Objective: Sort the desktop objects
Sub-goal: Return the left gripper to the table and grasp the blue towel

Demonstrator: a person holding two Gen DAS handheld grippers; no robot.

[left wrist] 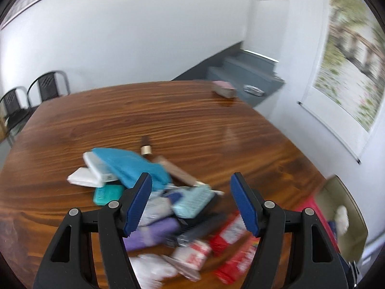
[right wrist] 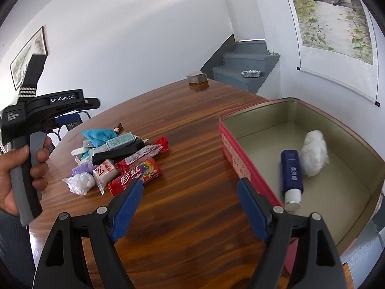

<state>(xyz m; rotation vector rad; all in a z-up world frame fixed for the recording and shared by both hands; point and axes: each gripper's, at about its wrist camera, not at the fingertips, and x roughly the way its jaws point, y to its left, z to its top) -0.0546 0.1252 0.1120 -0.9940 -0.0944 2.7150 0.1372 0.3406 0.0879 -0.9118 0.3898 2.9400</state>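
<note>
A pile of small objects [right wrist: 115,159] lies on the wooden table [right wrist: 192,110]: a blue cloth [left wrist: 130,163], a teal ridged box [left wrist: 192,202], a purple roll [left wrist: 154,233], a red candy pack [right wrist: 137,175] and white wads. My left gripper [left wrist: 190,192] is open and empty, hovering just above the pile. My right gripper [right wrist: 190,192] is open and empty above bare table, between the pile and a red tin box [right wrist: 231,149]. The tin holds a dark blue bottle [right wrist: 291,175] and a white wad [right wrist: 312,154].
A small pink-topped box [right wrist: 197,76] sits at the table's far edge. Grey stairs [right wrist: 243,67] with a foil dish [right wrist: 251,73] rise behind. Black chairs [left wrist: 31,96] stand at the far left. The left hand-held gripper body [right wrist: 31,125] shows at the left.
</note>
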